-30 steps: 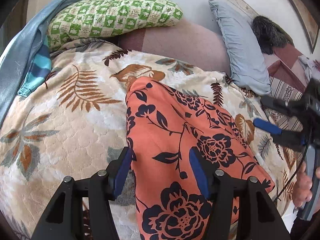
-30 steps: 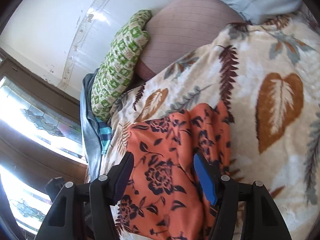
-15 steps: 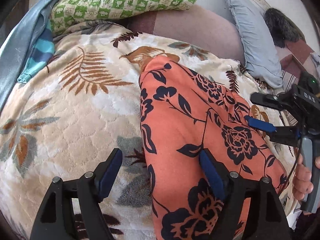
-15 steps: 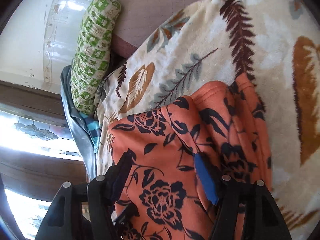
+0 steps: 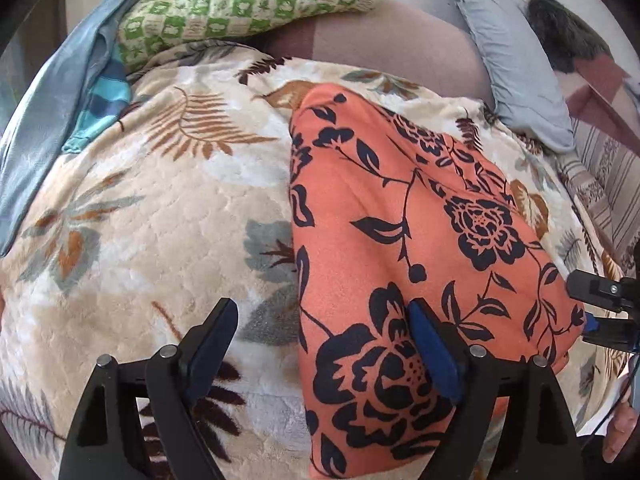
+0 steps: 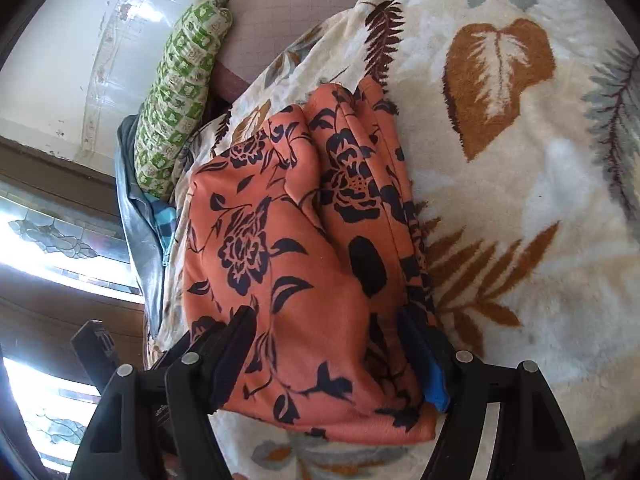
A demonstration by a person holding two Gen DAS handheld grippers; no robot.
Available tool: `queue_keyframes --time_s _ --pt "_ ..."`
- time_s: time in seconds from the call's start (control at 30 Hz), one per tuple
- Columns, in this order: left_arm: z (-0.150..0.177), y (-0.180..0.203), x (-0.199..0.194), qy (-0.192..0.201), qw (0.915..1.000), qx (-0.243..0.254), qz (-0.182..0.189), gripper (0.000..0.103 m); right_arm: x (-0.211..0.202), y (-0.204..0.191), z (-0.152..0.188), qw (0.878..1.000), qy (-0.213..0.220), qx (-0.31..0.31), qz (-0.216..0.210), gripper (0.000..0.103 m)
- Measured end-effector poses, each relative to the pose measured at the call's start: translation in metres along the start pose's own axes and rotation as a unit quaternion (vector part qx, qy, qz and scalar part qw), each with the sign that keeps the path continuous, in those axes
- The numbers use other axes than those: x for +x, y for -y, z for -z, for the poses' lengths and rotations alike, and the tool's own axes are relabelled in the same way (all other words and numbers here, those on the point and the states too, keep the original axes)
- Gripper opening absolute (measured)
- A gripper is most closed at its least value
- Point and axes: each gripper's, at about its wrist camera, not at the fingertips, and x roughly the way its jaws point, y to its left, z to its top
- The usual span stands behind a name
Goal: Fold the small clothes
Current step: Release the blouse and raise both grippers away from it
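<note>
Where pillows (image 5: 248, 4) end, leaf-print blanket (image 5: 132, 216) spreads.

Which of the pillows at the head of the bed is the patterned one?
The green checked pillow, lying at the far left. The grey-blue pillow on the right is plain.

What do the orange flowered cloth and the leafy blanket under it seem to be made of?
Orange flowered cloth: probably a soft, matte knit or brushed fabric; it drapes in smooth folds without shine. Leafy blanket: looks like plush fleece, with a fuzzy, tufted pile and an embossed, quilt-like texture. Exact fibres cannot be told.
</note>
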Motion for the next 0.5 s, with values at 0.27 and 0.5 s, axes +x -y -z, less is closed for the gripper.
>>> queue_keyframes --time_s 0.27,0.5 --pt "0.029 0.017 -0.108 0.119 0.9904 -0.019 -0.069 0.088 -0.106 -0.063 0.032 0.983 0.107 -0.14 0.042 0.076" --pt "0.043 0.037 -0.193 0.172 0.9762 0.025 -0.131 0.088 -0.165 -0.113 0.079 0.958 0.18 -0.215 0.055 0.076"
